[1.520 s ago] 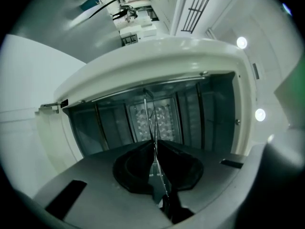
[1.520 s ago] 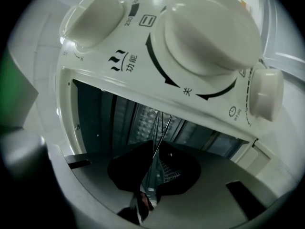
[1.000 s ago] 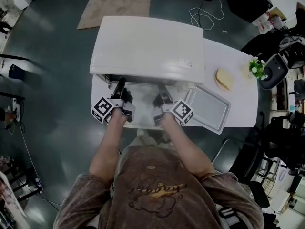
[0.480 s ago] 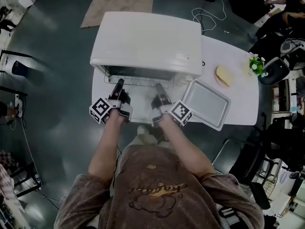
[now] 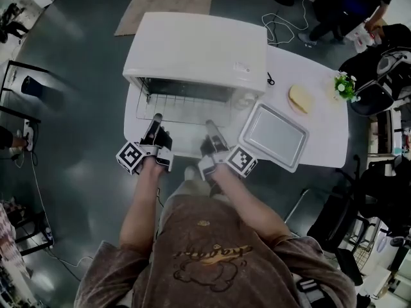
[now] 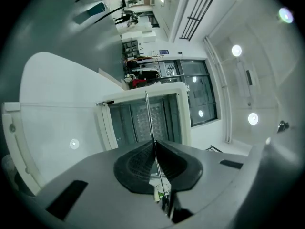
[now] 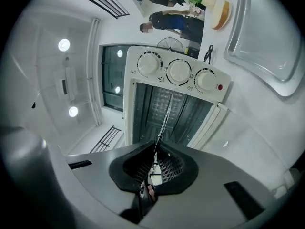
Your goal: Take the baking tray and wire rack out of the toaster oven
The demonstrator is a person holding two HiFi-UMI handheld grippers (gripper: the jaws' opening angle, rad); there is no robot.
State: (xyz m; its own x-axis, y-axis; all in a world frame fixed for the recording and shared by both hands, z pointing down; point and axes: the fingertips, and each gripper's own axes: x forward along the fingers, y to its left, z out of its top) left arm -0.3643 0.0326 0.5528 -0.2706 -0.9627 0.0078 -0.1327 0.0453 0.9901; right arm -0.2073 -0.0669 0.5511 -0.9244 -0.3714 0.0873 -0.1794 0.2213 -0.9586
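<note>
The white toaster oven (image 5: 199, 47) stands on the table with its door open. The wire rack (image 5: 183, 106) sticks partway out of its mouth. My left gripper (image 5: 156, 120) is shut on the rack's front edge at the left. My right gripper (image 5: 210, 127) is shut on it at the right, and its jaws have just closed a little tighter. In the left gripper view the rack (image 6: 149, 116) runs edge-on into the shut left gripper (image 6: 155, 144). In the right gripper view the rack (image 7: 165, 116) does the same into the right gripper (image 7: 155, 151). The baking tray (image 5: 275, 136) lies empty on the table, right of the oven.
A piece of bread (image 5: 300, 99) and a small flower pot (image 5: 345, 87) sit on the white table (image 5: 321, 117) beyond the tray. Three knobs (image 7: 179, 72) line the oven's right side. A person (image 5: 350, 2) stands at the far right. A cable (image 5: 279, 21) lies behind the oven.
Both grippers have drawn back toward me, and the wire rack has slid further out of the oven with them.
</note>
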